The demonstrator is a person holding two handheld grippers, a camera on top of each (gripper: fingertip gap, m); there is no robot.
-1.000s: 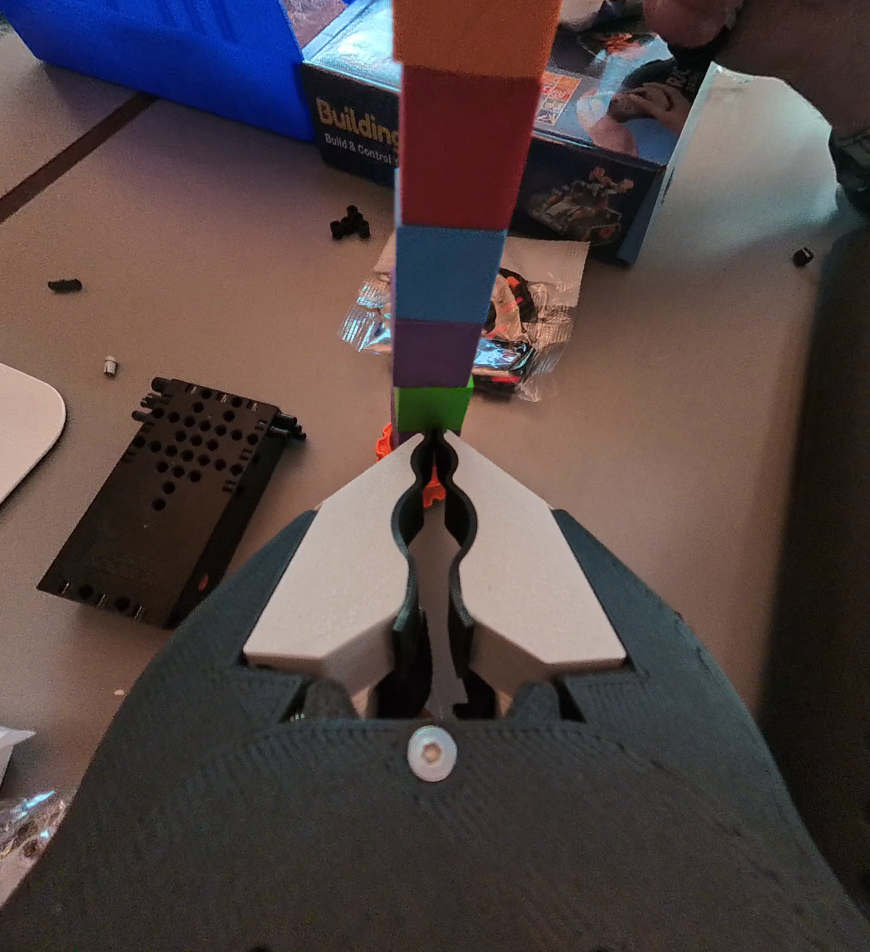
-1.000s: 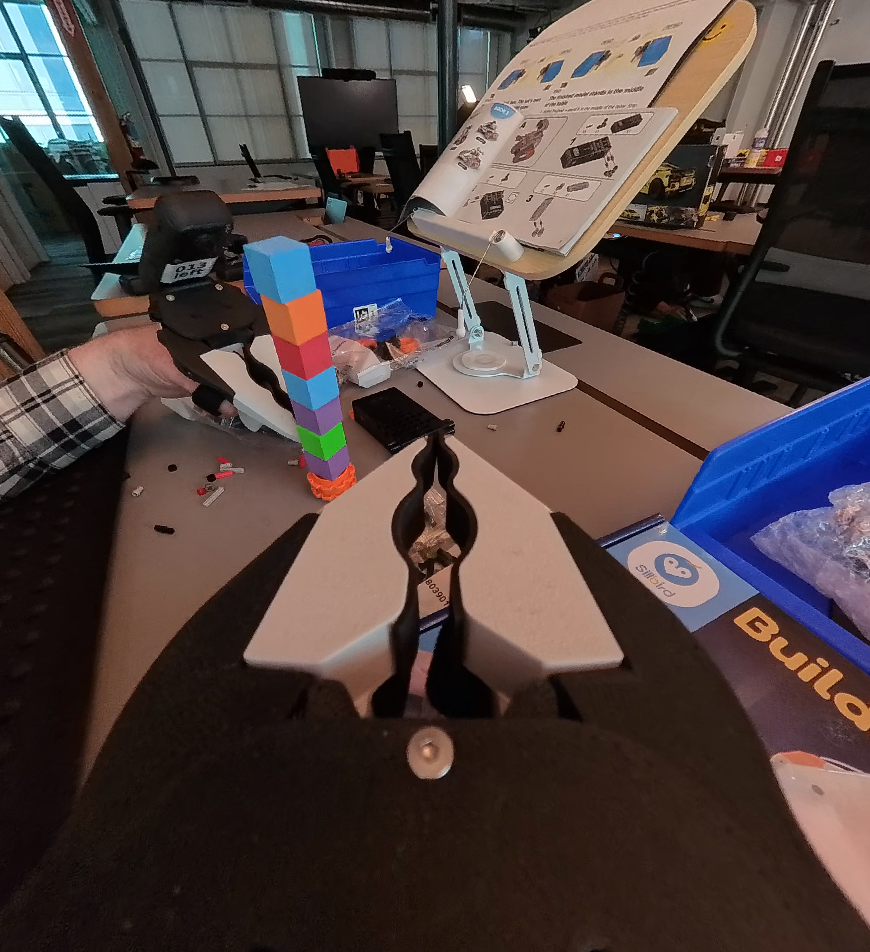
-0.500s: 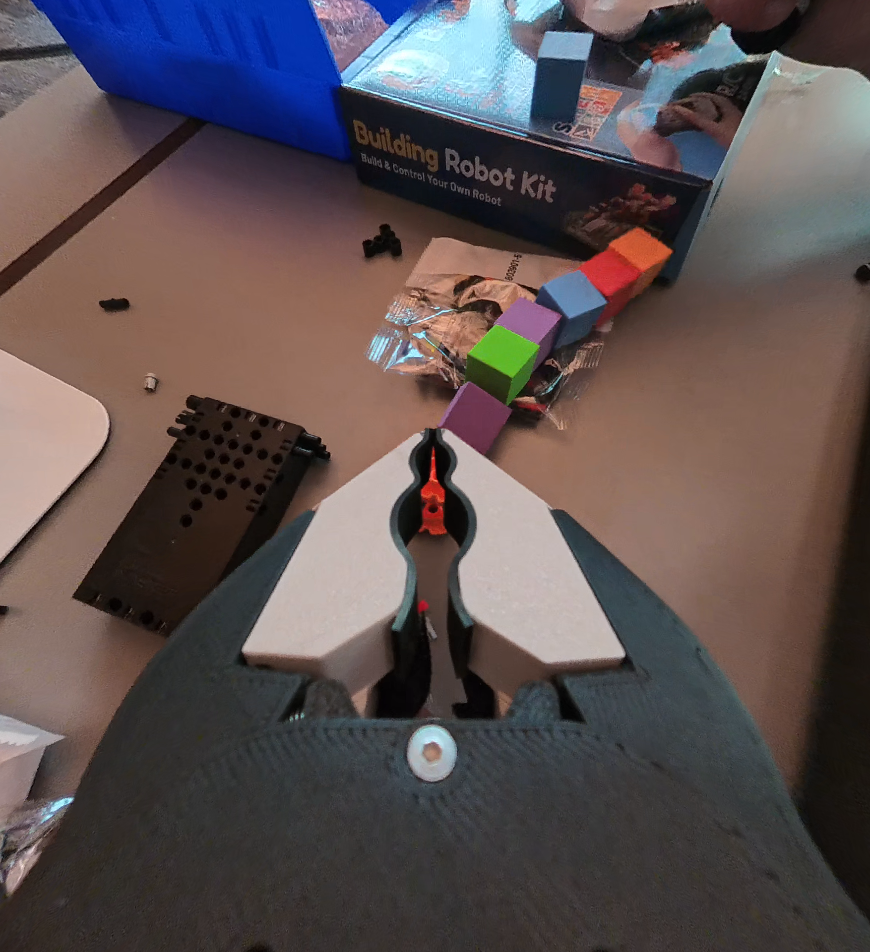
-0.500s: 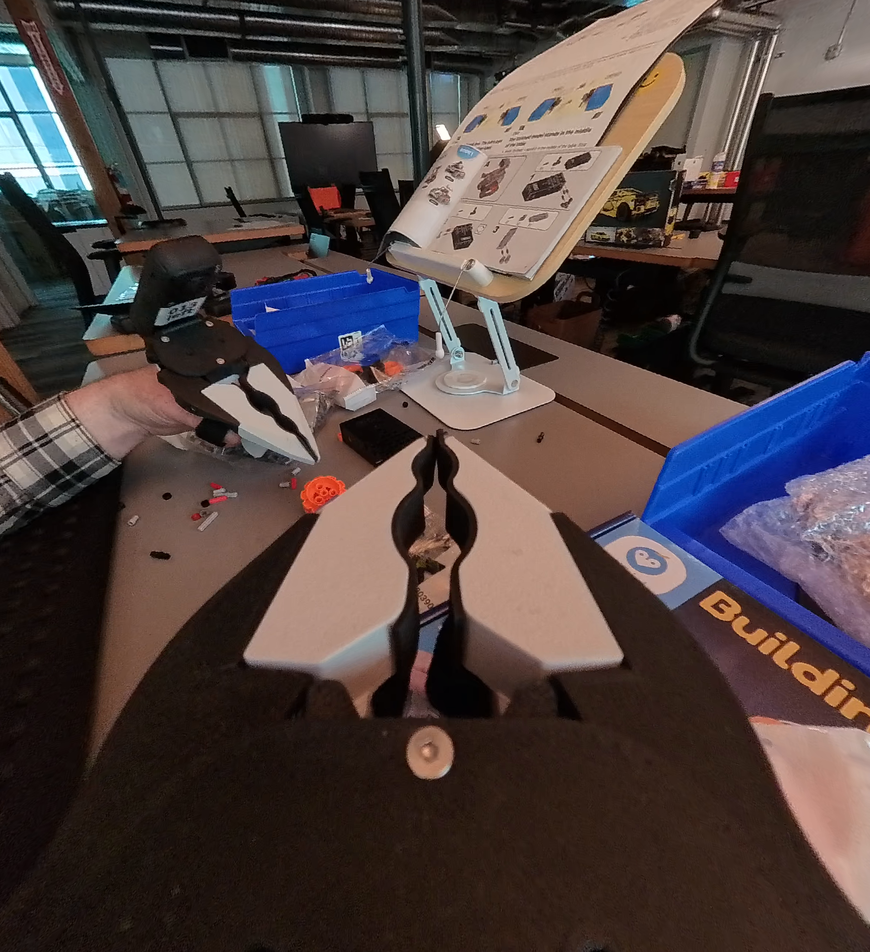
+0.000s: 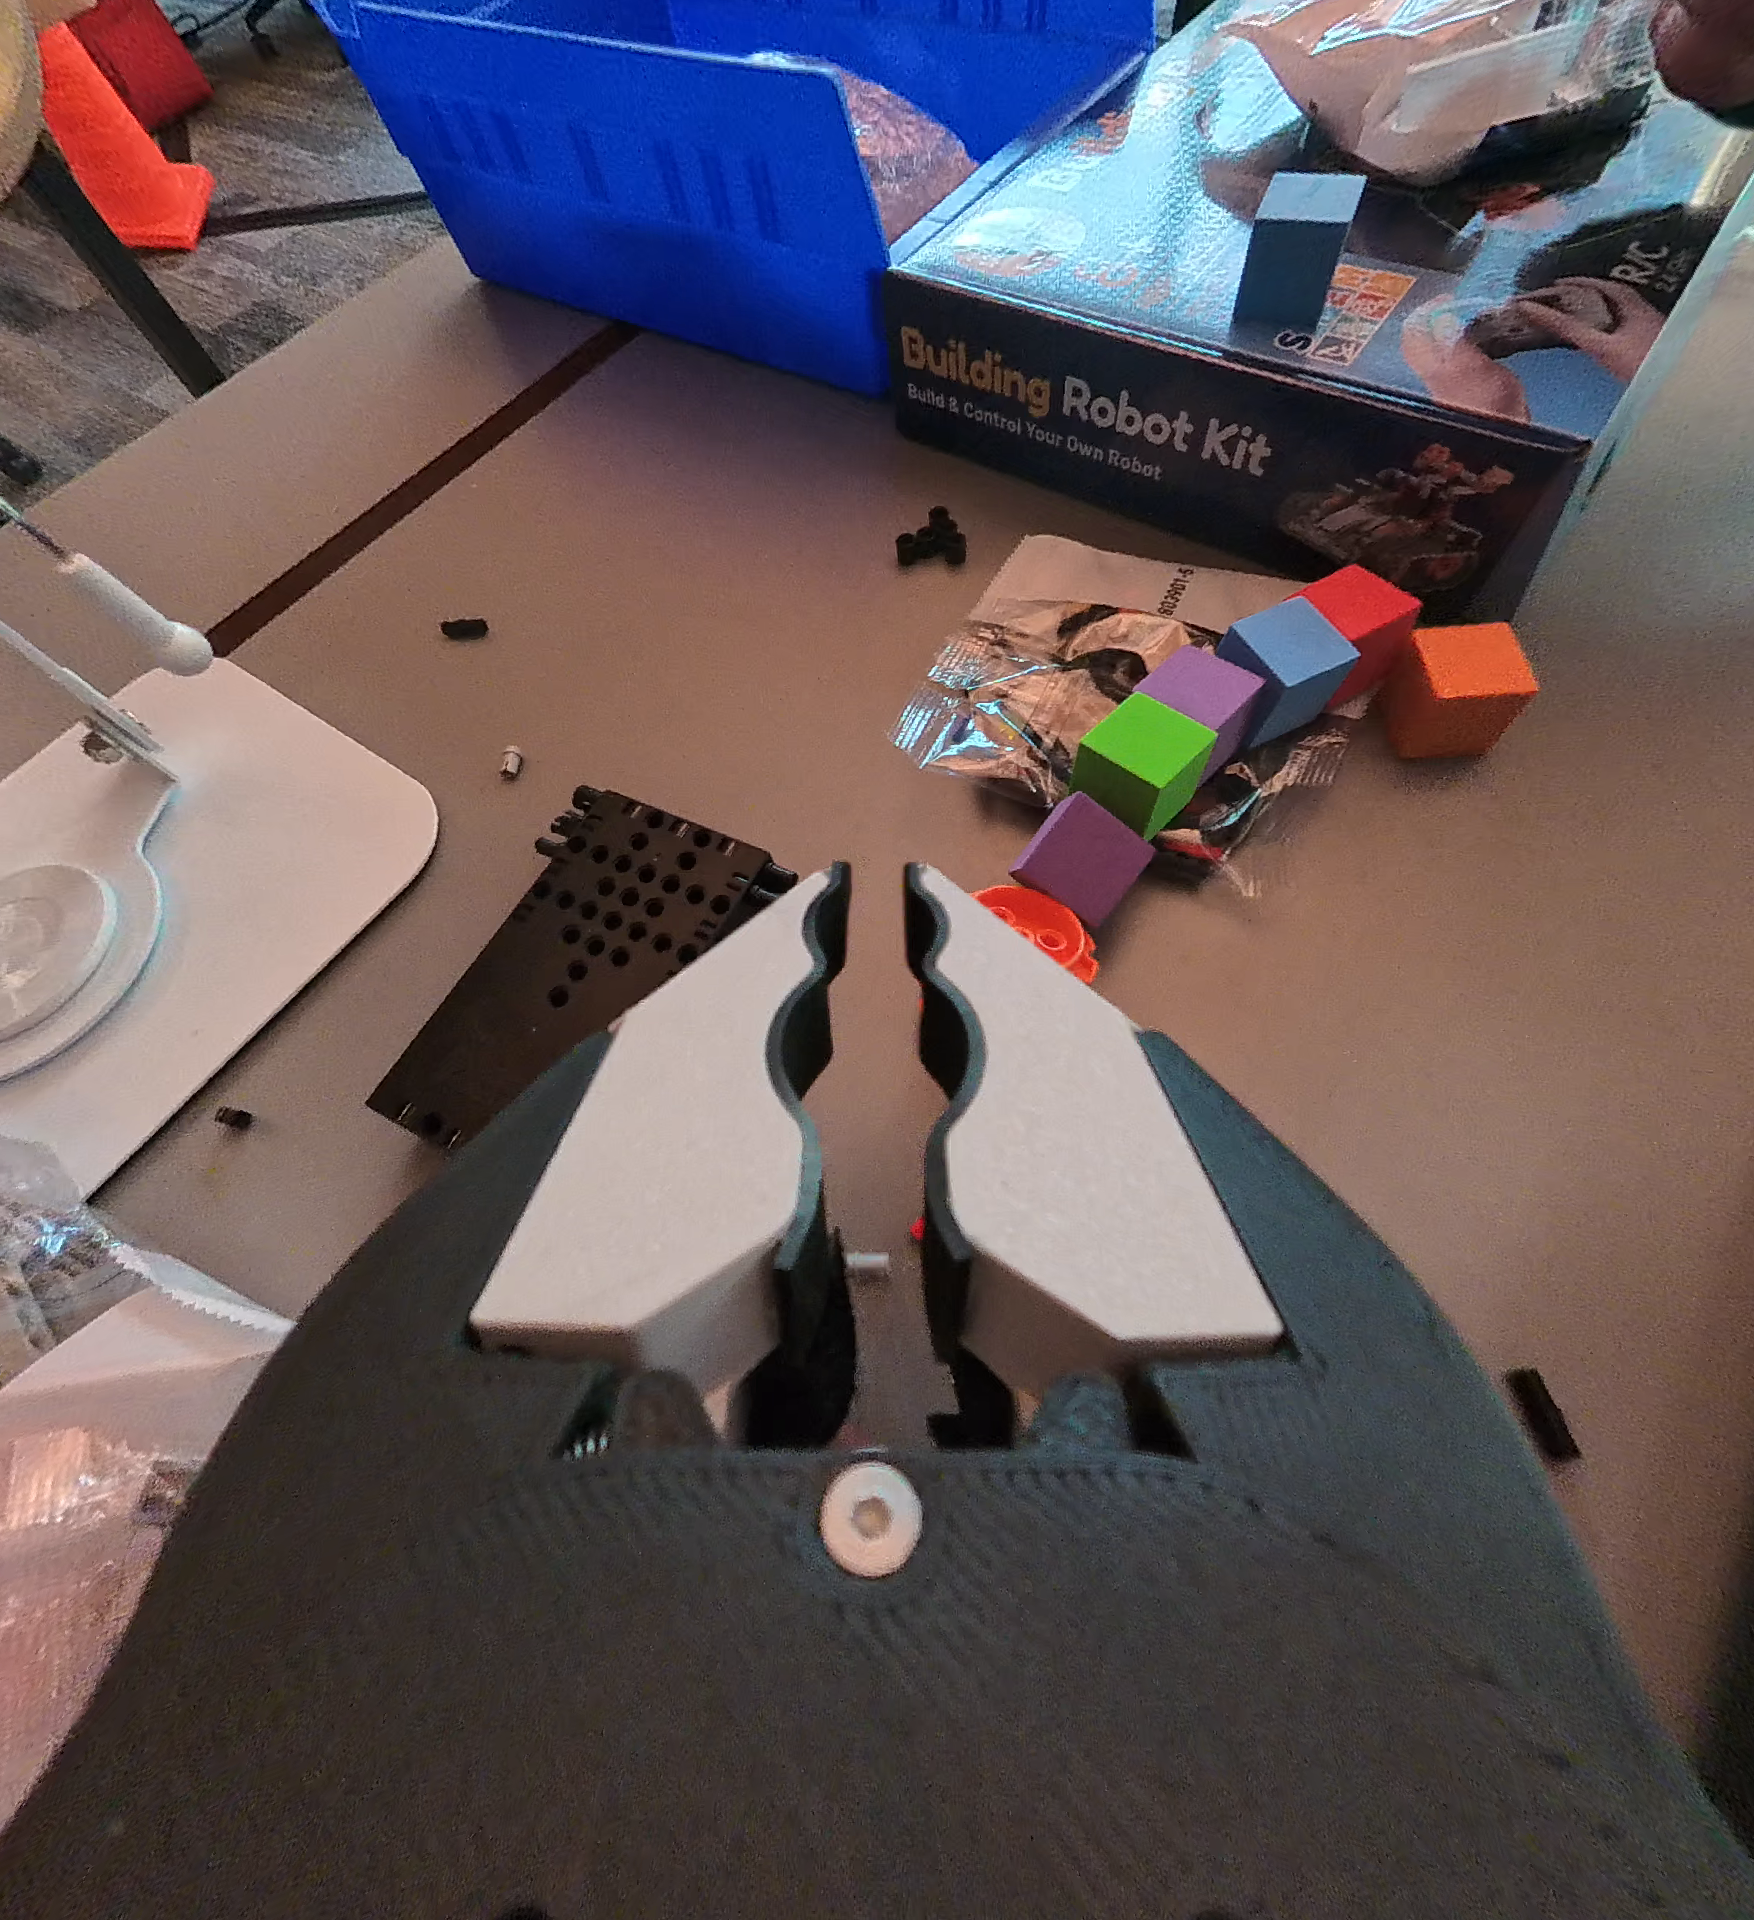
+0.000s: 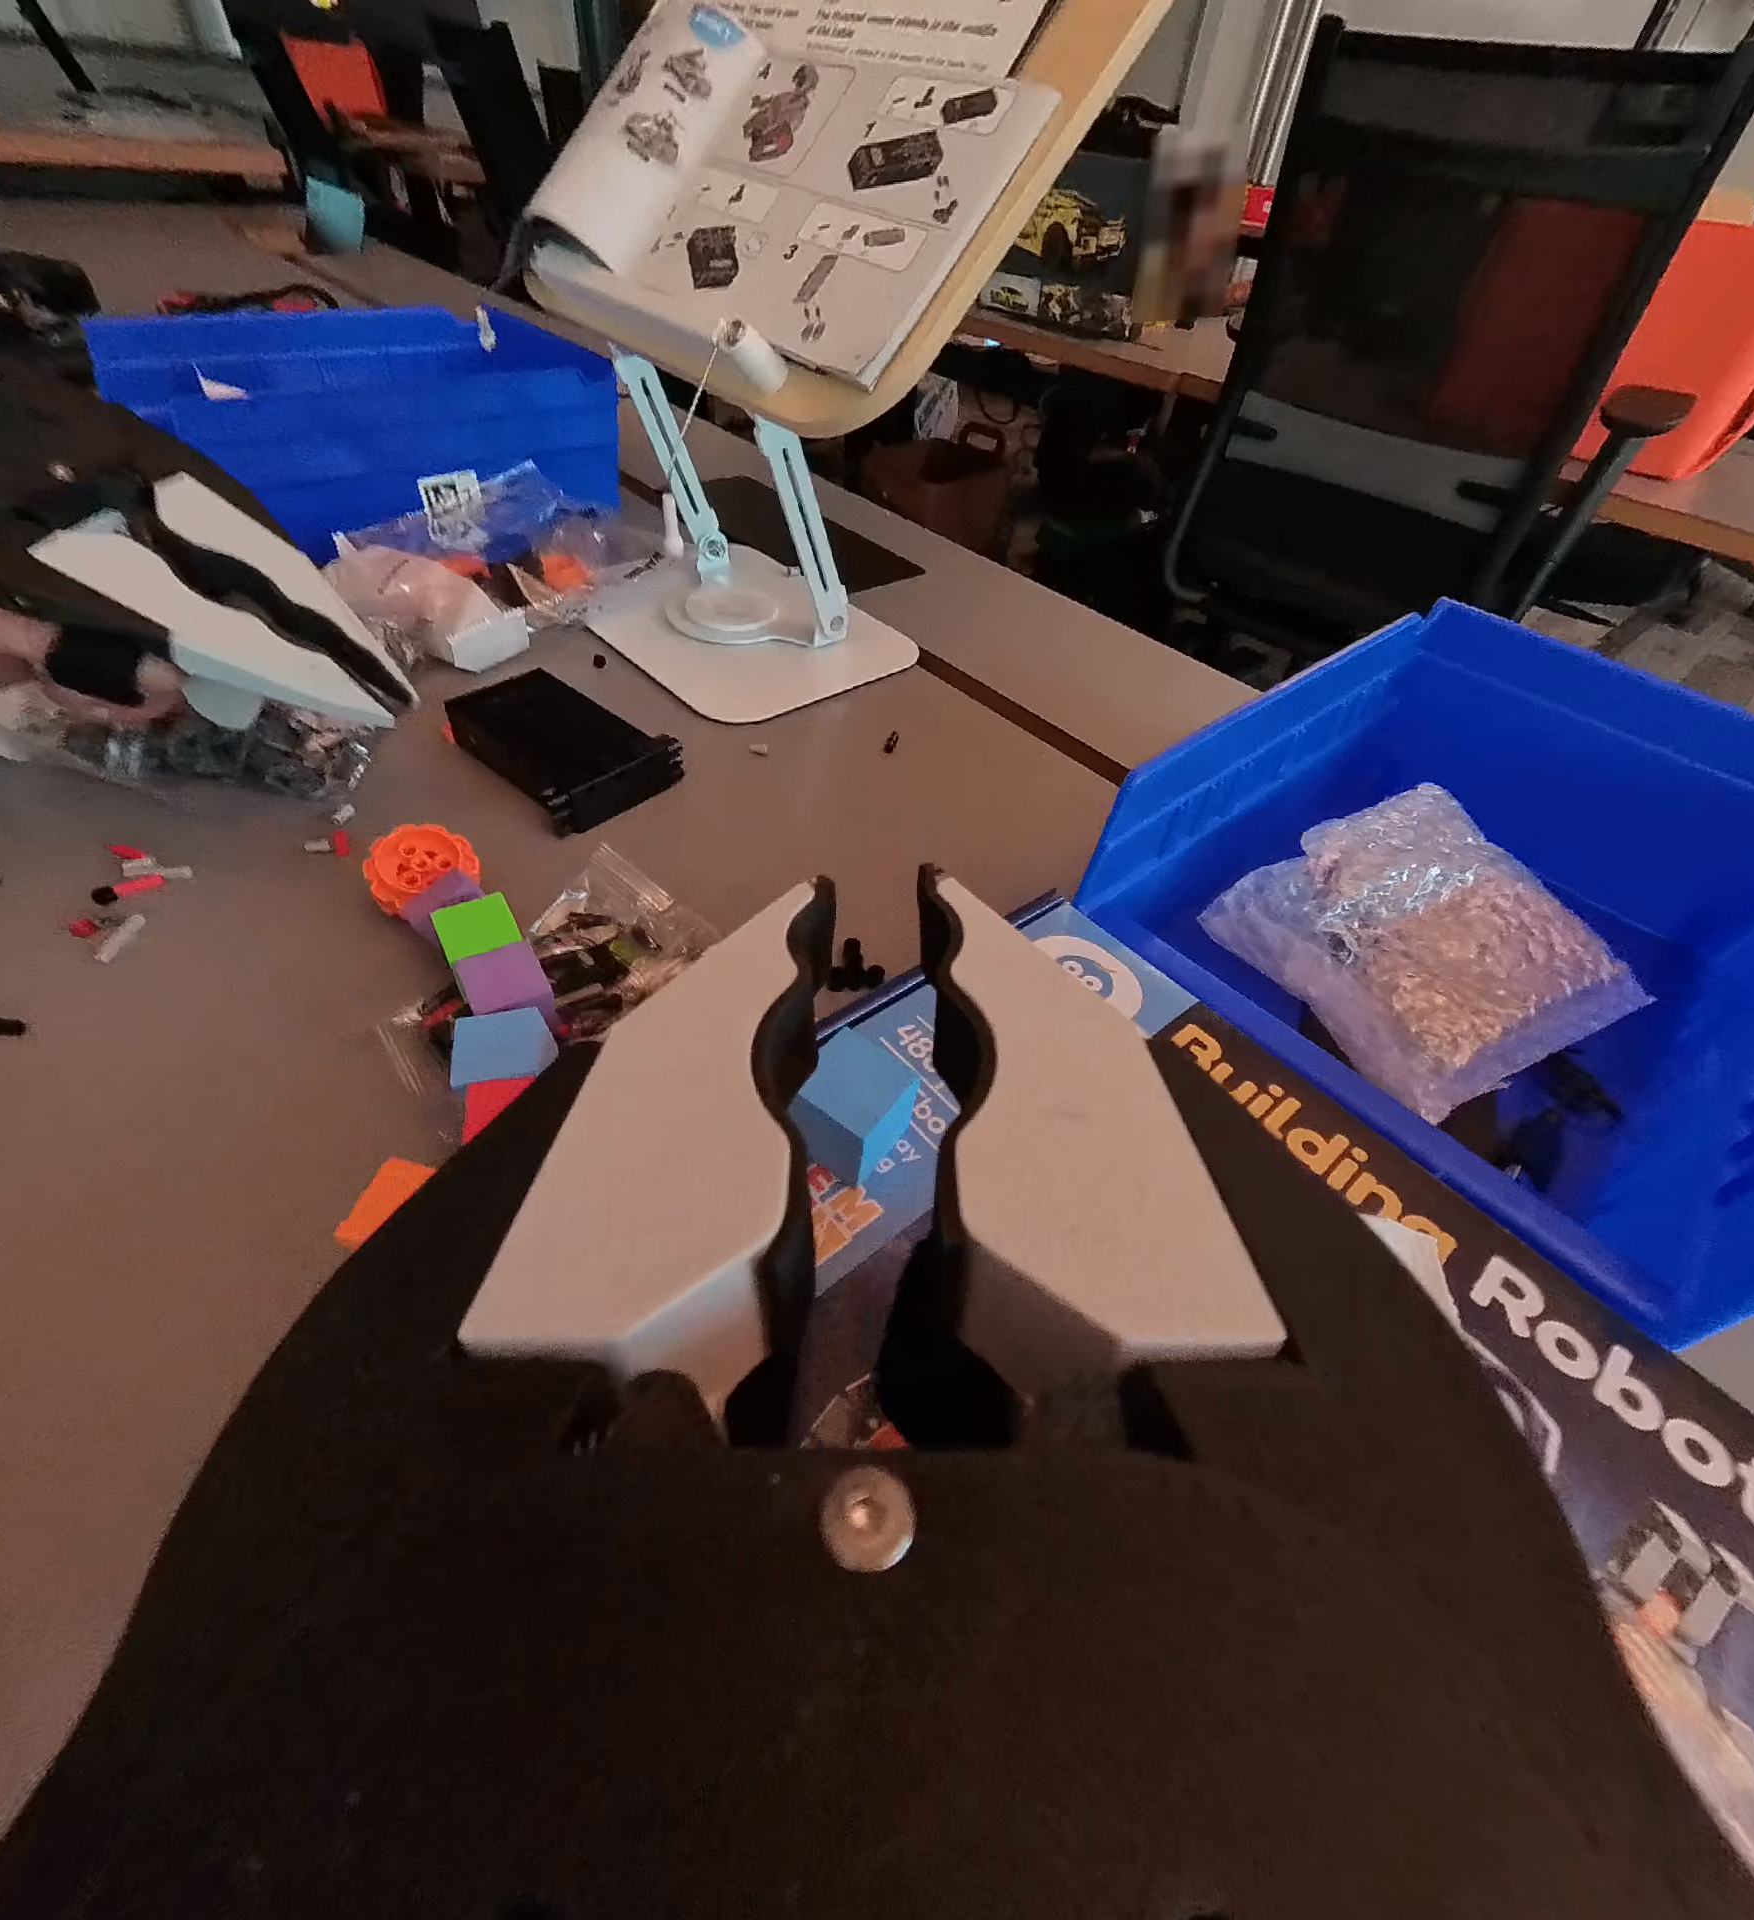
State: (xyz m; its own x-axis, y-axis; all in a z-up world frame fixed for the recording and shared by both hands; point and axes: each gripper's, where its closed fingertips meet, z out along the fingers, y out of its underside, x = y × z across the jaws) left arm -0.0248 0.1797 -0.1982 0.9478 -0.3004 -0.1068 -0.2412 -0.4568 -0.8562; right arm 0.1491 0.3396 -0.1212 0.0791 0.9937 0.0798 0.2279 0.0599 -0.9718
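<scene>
A fallen row of cubes lies on the table: purple (image 5: 1086, 857), green (image 5: 1143, 758), purple, blue (image 5: 1288, 660), red (image 5: 1361, 613). An orange cube (image 5: 1460, 686) lies apart beside them. An orange gear (image 5: 1034, 925) lies at the near end, just right of my left gripper (image 5: 877, 878), which is slightly open and empty above the table. My right gripper (image 6: 875, 883) is slightly open and empty, held over the kit box (image 6: 1372, 1195). A lone blue cube (image 6: 852, 1117) on that box shows between its fingers. The row (image 6: 478, 925) and the left gripper (image 6: 374, 696) also show in the right wrist view.
A black perforated plate (image 5: 592, 956) lies left of my left gripper. A white stand base (image 5: 177, 852) carries an open booklet (image 6: 800, 187). Blue bins (image 5: 665, 197) (image 6: 1735, 1039) stand behind the box; one holds a bubble-wrap bag. A clear parts bag (image 5: 1039, 665) lies under the cubes. Small loose parts are scattered about. Left tips to right tips: about 25 centimetres. From the left gripper's tips to the row (image 6: 478, 925) is close to 9 centimetres. Look for it in the left wrist view (image 5: 1146, 725) too.
The cube tower that stood on the orange gear has toppled into a row. My left gripper opened and drew back. My right gripper opened and tilted down over the box.
</scene>
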